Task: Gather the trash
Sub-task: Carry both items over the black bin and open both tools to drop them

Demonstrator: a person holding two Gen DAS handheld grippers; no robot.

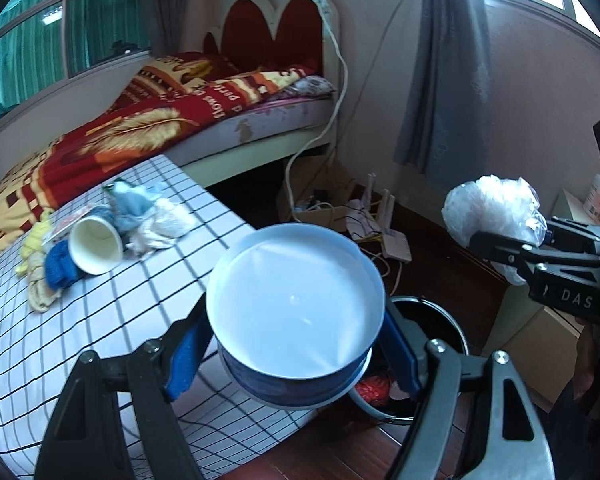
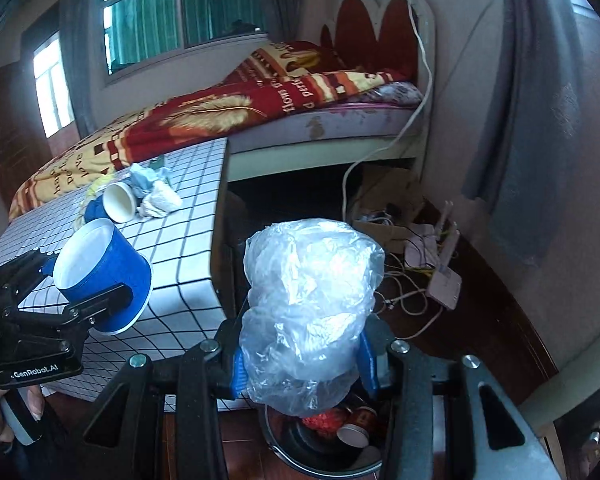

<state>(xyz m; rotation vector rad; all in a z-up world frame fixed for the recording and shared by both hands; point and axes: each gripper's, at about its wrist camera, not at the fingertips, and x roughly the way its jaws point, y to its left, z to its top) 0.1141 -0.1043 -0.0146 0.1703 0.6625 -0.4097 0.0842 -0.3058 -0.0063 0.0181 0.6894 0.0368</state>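
Your left gripper (image 1: 296,344) has its jaws clamped on a blue paper cup (image 1: 294,308), the blue pads pressing its sides at 9 and 3 o'clock, with the white inside of the cup facing the left wrist camera. Your right gripper (image 2: 300,360) is closed on a crumpled clear plastic bag (image 2: 312,304), which bulges up and out of the jaws toward 12 o'clock. Directly under that bag, at 6 o'clock in the right wrist view, sits the round black trash bin (image 2: 320,456) on the wooden floor; it already holds a small paper cup (image 2: 354,434) and something red (image 2: 324,420). In the left wrist view the same bin shows at 4 o'clock from the cup, partly hidden behind it and the right finger. The table with the checked cloth (image 1: 120,320) lies at 9 o'clock from your left gripper, and on it, toward 10 o'clock, rests the remaining trash: a white paper cup on its side (image 1: 96,244), touching crumpled tissues (image 1: 156,224), a blue rag (image 1: 60,268) and a yellow scrap (image 1: 36,248). Beyond the table, toward 12 o'clock, stands a bed with a red and yellow blanket (image 1: 148,120). On the floor at 1 o'clock from the cup lie white routers and tangled cables (image 1: 380,224).
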